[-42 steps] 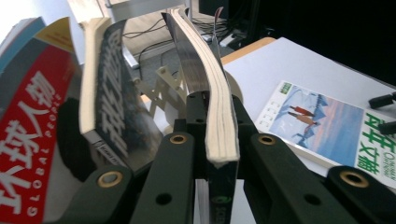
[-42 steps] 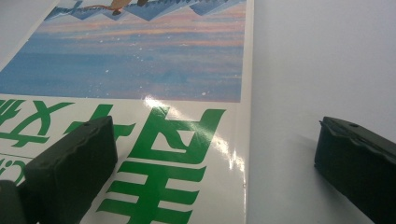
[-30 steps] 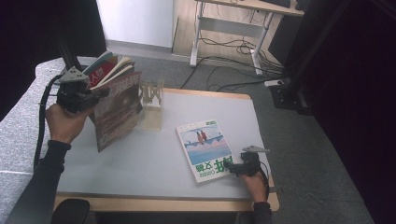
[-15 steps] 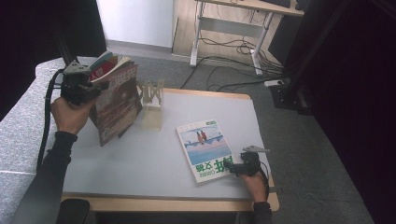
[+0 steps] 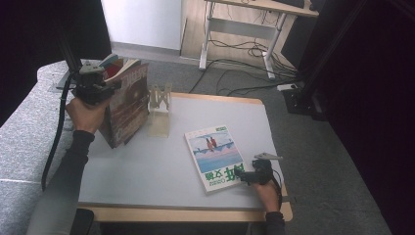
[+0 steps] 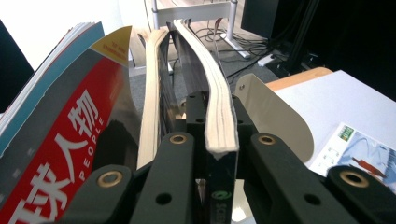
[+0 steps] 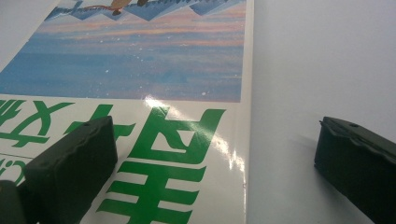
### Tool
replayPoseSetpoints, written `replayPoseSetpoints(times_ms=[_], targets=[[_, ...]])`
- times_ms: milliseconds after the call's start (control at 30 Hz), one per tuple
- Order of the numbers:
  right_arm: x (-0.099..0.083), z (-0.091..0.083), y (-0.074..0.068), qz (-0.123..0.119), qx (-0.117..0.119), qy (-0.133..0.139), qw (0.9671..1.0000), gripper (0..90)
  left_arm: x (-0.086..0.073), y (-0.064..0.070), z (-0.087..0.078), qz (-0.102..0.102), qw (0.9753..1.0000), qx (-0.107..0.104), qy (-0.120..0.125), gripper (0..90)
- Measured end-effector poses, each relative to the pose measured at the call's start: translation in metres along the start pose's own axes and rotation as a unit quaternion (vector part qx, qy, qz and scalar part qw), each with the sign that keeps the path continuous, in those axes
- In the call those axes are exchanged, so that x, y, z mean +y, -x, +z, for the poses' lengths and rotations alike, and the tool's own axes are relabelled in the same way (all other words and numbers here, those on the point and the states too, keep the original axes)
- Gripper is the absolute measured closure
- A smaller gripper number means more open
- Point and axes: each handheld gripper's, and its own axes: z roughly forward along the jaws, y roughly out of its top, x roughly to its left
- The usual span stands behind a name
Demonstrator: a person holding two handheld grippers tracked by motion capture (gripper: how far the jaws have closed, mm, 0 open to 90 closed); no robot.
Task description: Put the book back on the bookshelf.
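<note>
the table (image 5: 147,171) carries the risk first: its white top is smooth, and in my judgement the stack of magazines (image 5: 128,105), held upright near its ten o'clock corner, could fan open and slide down if the grip slackens, because the left gripper (image 5: 94,88) is clamped on just one thick magazine (image 6: 219,116) in the bunch while the others, like the red people issue (image 6: 60,140), lean loose beside it. that stack is tall, glossy and floppy, its spines curving at the top, and it stands just at nine o'clock of the pale bookend (image 5: 159,110), which could tip if the stack is pushed against it. the second book (image 5: 215,156) lies flat toward five o'clock, with a blue sea picture and green characters on its cover (image 7: 154,154). the right gripper (image 5: 248,175) rests at its lower right corner, jaws spread apart with one over the cover and one over bare table, gripping nothing; closing there could just skid or crease the cover rather than lift it
</note>
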Motion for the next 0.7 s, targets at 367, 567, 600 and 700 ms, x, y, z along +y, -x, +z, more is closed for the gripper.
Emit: replayPoseSetpoints(times_ms=[367, 567, 600, 700], targets=[[0.000, 0.000, 0.000, 0.001, 0.000, 0.002, 1.0000, 0.0, 0.003, 0.005, 0.023, -0.002, 0.9998, 0.010, 0.015, 83.9], [0.000, 0.000, 0.000, 0.000, 0.000, 0.002, 1.0000, 0.0, 0.001, 0.008, 0.033, -0.001, 0.9995, 0.021, 0.024, 83.8], [0.000, 0.000, 0.000, 0.000, 0.000, 0.002, 1.0000, 0.0, 0.001, 0.009, 0.035, 0.000, 0.9994, 0.022, 0.026, 83.8], [0.000, 0.000, 0.000, 0.000, 0.000, 0.002, 1.0000, 0.0, -0.002, 0.010, 0.039, 0.003, 0.9993, 0.025, 0.028, 83.7]])
